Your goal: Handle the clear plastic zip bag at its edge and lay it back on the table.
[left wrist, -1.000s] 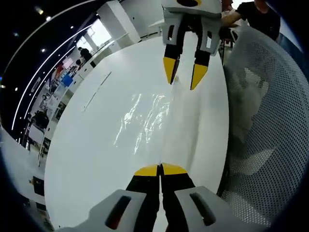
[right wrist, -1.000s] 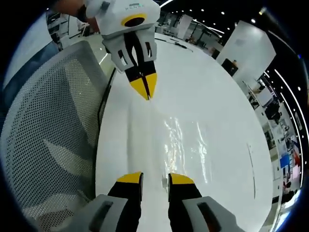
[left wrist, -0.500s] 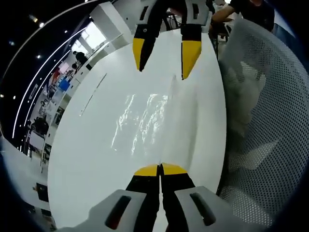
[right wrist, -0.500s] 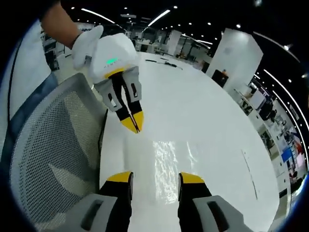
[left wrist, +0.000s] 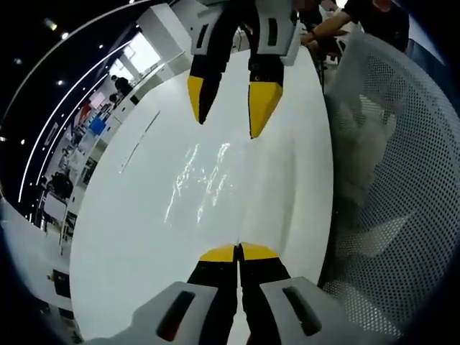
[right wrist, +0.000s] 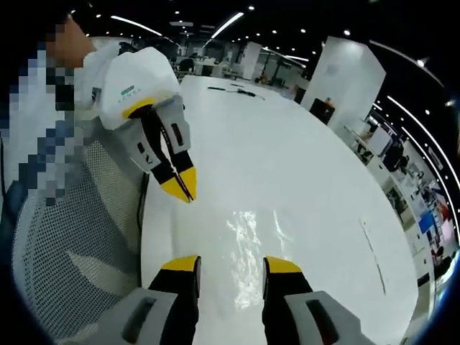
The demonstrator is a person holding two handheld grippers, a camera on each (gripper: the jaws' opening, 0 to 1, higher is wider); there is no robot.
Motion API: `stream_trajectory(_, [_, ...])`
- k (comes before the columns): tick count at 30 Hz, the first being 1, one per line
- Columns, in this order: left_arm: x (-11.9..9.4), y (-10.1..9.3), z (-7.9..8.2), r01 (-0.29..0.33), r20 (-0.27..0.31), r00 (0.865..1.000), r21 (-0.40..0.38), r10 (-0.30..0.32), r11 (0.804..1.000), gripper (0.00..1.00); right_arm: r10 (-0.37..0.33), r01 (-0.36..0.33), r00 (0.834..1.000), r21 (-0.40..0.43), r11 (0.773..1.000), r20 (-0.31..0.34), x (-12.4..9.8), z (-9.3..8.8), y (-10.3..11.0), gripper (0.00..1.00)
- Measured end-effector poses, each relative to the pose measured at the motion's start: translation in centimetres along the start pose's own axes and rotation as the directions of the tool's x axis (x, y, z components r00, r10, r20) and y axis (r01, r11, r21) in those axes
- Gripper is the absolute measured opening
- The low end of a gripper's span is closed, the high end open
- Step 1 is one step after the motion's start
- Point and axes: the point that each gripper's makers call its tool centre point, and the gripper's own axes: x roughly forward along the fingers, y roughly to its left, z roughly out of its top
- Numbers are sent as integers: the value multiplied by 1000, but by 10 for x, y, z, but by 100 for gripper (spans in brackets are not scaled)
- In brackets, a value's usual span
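The clear zip bag [left wrist: 205,180] lies crinkled and glinting on the white table [left wrist: 129,237]. One edge of it runs in to my left gripper [left wrist: 238,253], whose yellow-tipped jaws are shut on that edge. My right gripper [left wrist: 228,108] hangs over the far part of the bag, open with nothing between its jaws. In the right gripper view, the bag [right wrist: 253,241] lies just ahead of my open right gripper [right wrist: 231,265]. The left gripper [right wrist: 184,190] comes in from the left, tilted down and held by a white-gloved hand [right wrist: 133,72].
A grey mesh chair back [left wrist: 392,180] stands close along the table's near edge, also visible as the chair [right wrist: 72,244]. A thin dark line [left wrist: 140,136] lies on the table beyond the bag. Small items [right wrist: 233,88] sit at the far end. A person in black [left wrist: 370,18] stands behind.
My right gripper has opened wider and lifted back off the bag's edge. The left gripper has stayed shut on its end, and the bag lies flatter.
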Motion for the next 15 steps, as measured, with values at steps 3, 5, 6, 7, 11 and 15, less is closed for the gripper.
stream_trajectory(3, [0,1,0,-2,2,1000,0,2,1000,0,19,-19,1000,0,1000,-12,5,-1,3,32])
stream_trajectory(5, [-1,1,0,-2,3,1000,-2,2,1000,0,14,-14,1000,-15,1000,-21,8,-2,4,32])
stream_trajectory(6, [-2,1,0,-2,3,1000,-1,2,1000,0,16,-16,1000,-12,1000,-21,9,-2,4,32])
stream_trajectory(7, [-2,1,1,-1,4,1000,-2,1,1000,0,18,-18,1000,-8,1000,-20,9,-2,5,32])
stream_trajectory(11, [-4,1,1,-2,2,1000,3,2,1000,0,18,-18,1000,18,1000,-12,13,-3,6,31])
stream_trajectory(15, [-3,1,-1,0,-2,1000,11,0,1000,0,16,-16,1000,28,999,-8,14,-4,5,30])
